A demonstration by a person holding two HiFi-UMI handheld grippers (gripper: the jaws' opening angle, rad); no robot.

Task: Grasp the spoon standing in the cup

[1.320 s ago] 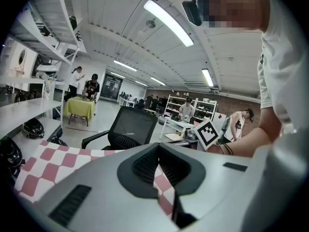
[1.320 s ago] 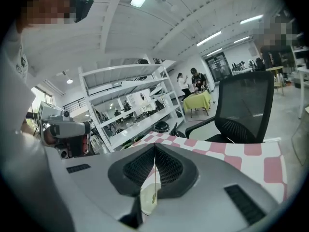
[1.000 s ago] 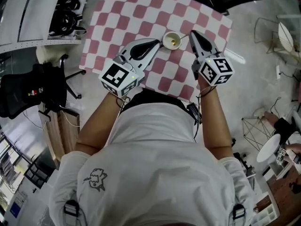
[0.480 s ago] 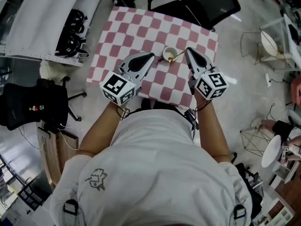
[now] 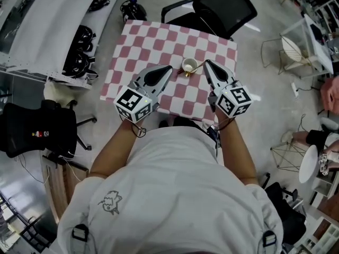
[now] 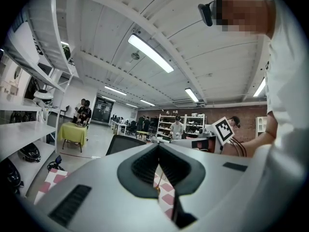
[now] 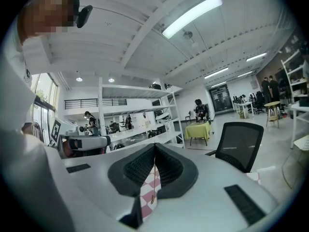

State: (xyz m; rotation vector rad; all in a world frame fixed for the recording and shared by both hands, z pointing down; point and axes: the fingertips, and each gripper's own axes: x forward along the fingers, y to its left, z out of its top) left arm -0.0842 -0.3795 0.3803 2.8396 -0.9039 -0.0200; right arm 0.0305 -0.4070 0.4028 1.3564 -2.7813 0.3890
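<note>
Standing over a small table [image 5: 139, 42] covered in a pink-and-white checked cloth, the person holds both tongs above its near half. On the left, the left gripper [image 5: 170, 67] points up and to the right at the cup. Its own view shows the jaws pressed together at their tips with nothing pinched there; cloth and a glint of gold show through the slit behind them. The white cup [image 5: 189, 64] stands upright on the cloth just beside that tip, between the two grippers. The gold spoon [image 5: 195, 67] leans out of it, its handle slanting right toward the other tool. The right gripper [image 5: 205, 63] meets the handle's end. In its own view the jaws are closed at the tips, and the thin handle runs from that point down to the spoon's bowl, so it appears to grip the spoon. Beyond the table's far right corner stands a black office chair [image 5: 226, 5].
</note>
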